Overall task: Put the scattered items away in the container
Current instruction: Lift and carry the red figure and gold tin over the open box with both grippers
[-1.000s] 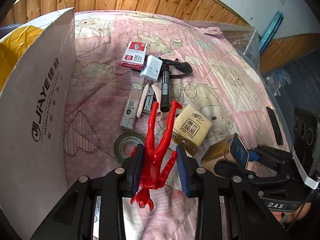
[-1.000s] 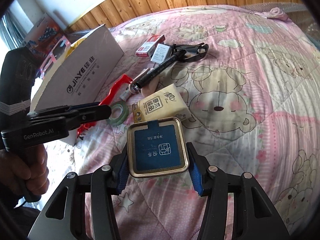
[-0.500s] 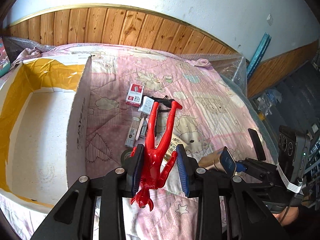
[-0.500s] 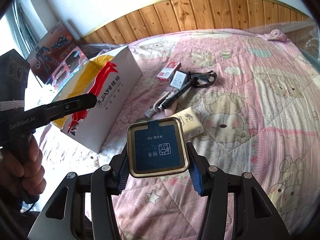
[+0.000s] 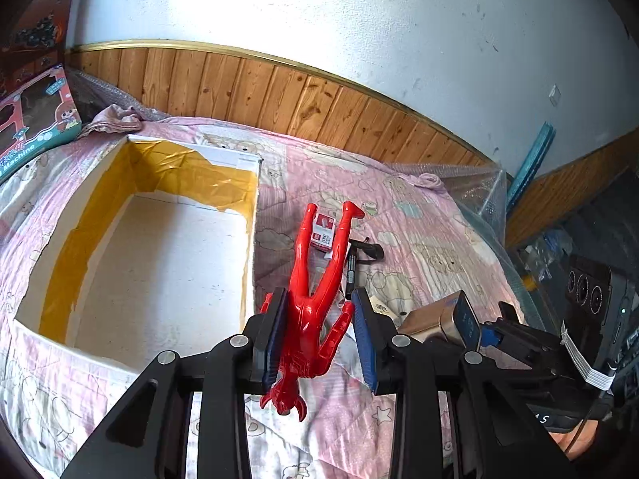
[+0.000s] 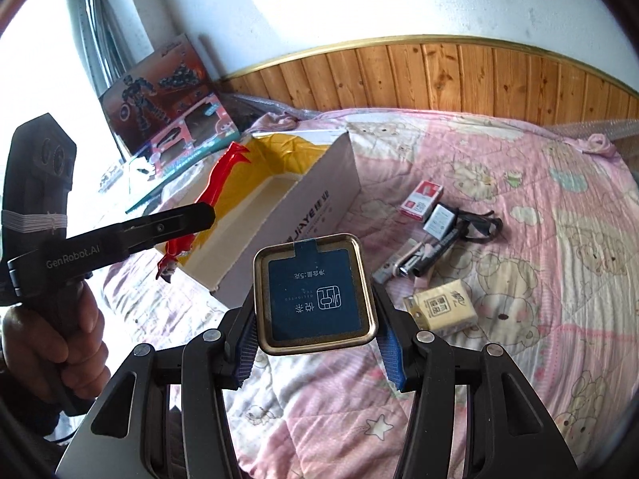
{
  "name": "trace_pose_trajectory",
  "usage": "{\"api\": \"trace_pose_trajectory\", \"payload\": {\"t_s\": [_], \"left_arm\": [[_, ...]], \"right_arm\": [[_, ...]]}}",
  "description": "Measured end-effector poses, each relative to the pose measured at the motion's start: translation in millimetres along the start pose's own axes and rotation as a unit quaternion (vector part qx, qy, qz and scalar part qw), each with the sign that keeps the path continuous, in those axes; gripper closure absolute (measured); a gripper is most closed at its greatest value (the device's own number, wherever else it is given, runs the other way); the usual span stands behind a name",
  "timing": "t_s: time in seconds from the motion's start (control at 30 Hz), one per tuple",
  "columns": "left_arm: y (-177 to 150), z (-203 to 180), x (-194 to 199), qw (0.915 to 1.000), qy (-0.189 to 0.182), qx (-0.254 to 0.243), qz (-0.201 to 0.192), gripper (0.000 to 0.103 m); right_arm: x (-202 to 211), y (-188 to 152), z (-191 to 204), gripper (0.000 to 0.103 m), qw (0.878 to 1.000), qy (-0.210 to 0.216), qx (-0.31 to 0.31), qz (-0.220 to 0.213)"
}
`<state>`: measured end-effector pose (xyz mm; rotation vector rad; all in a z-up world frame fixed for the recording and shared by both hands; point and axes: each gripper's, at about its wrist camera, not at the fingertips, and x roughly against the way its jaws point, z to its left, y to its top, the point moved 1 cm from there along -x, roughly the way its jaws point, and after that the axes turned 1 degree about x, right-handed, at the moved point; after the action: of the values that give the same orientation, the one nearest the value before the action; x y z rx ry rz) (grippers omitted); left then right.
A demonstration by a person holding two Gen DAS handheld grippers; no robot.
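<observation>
While both grippers hang above the quilt [image 6: 519,287], left gripper [image 5: 319,333] clamps the red figure [image 5: 315,291], white box [image 5: 159,271] at its 10 o'clock. Right gripper [image 6: 315,343] clamps the gold tin [image 6: 315,299]; loose items [image 6: 435,231] at 1 o'clock.

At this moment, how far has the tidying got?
Done: nothing; the white box looks empty inside. In hand: the left tool grips a red figure, the right tool a gold tin, both lifted beside the box. Left on the quilt: red-white packet, charger, black pen, tan tissue pack.
</observation>
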<state>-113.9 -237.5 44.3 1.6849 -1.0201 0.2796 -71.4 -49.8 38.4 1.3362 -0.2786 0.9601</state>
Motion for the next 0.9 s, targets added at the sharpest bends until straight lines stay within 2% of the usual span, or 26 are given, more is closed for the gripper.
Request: {"api": "trace_pose_trajectory", "payload": {"t_s": [0.23, 0.57, 0.9], "left_arm": [[4.3, 23.0, 13.6, 0.9999, 0.008, 0.005, -0.010, 0.070], [18.5, 67.3, 13.9, 0.9978, 0.048, 0.042, -0.017, 0.070], [35.7, 94.8, 3.2, 0.9966, 0.062, 0.053, -0.011, 0.070]], "right_arm": [[-15.4, 19.3, 27.1, 0.049, 1.000, 0.025, -0.001, 0.002], [-38.4, 53.6, 60.4, 0.049, 0.999, 0.025, 0.039, 0.012], [-62.4, 79.0, 77.7, 0.049, 0.998, 0.023, 0.049, 0.019]]}}
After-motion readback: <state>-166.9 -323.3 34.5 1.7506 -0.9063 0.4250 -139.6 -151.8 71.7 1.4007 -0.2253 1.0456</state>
